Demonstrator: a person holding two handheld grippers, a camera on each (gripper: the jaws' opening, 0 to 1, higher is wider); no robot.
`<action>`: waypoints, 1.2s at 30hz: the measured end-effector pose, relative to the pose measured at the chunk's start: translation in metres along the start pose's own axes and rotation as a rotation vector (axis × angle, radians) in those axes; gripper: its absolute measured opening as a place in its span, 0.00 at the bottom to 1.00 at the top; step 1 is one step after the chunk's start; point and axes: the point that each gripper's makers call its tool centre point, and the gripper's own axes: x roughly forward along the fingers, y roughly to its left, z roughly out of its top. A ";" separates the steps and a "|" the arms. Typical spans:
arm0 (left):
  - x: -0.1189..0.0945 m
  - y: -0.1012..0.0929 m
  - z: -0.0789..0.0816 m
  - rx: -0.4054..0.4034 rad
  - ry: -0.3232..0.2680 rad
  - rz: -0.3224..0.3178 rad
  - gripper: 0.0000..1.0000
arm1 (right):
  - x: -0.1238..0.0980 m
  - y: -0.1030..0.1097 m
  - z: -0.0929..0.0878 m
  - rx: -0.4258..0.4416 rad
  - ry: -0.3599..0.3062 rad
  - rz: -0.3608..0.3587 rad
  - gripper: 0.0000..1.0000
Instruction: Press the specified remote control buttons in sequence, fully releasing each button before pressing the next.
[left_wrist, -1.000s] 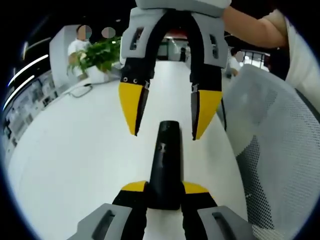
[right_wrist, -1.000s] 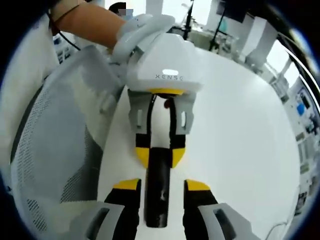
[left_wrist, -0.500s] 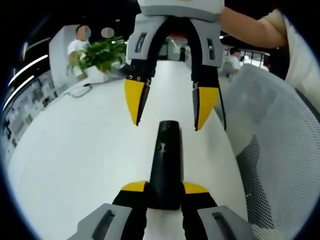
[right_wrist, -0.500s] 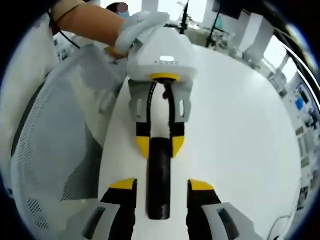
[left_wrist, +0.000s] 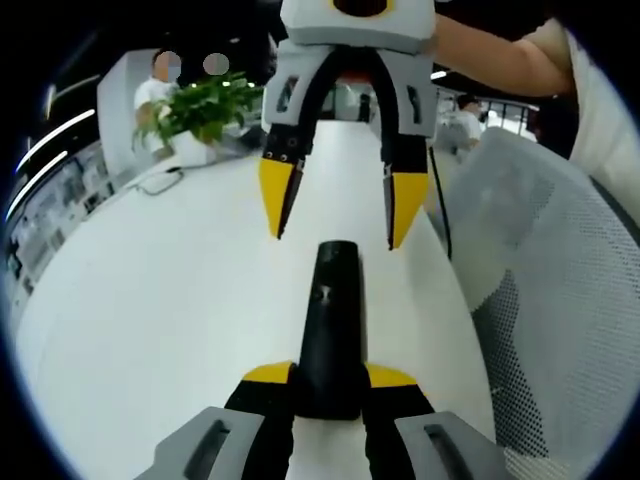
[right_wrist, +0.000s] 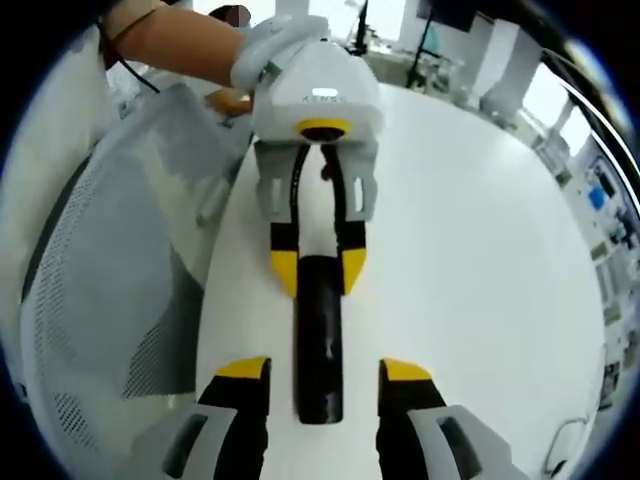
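Note:
A slim black remote lies lengthwise on the white table. My left gripper is shut on the remote's near end, with a yellow tip on each side. Beyond the remote's far end hovers my right gripper, its yellow jaws spread apart and off the remote. In the right gripper view, the right gripper stands open with the end of the remote between its tips, not touching them. The left gripper there clamps the remote's other end, and a person's hand holds its white body.
A white mesh chair stands close along the table's edge, also seen as the chair in the right gripper view. A potted plant and a cable sit at the table's far left. People stand in the background.
The right gripper has drawn back from the remote and now looks smaller and farther off in the left gripper view. The left gripper's hold on the remote is unchanged.

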 end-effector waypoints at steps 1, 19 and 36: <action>0.000 0.000 0.000 0.000 0.000 0.000 0.24 | 0.000 0.000 -0.001 0.001 0.000 0.000 0.40; -0.001 0.000 0.000 -0.002 -0.002 0.002 0.24 | 0.007 0.001 -0.016 0.042 0.010 0.007 0.42; -0.001 0.000 -0.001 -0.005 -0.003 0.002 0.24 | 0.025 0.006 -0.033 0.071 0.037 0.036 0.41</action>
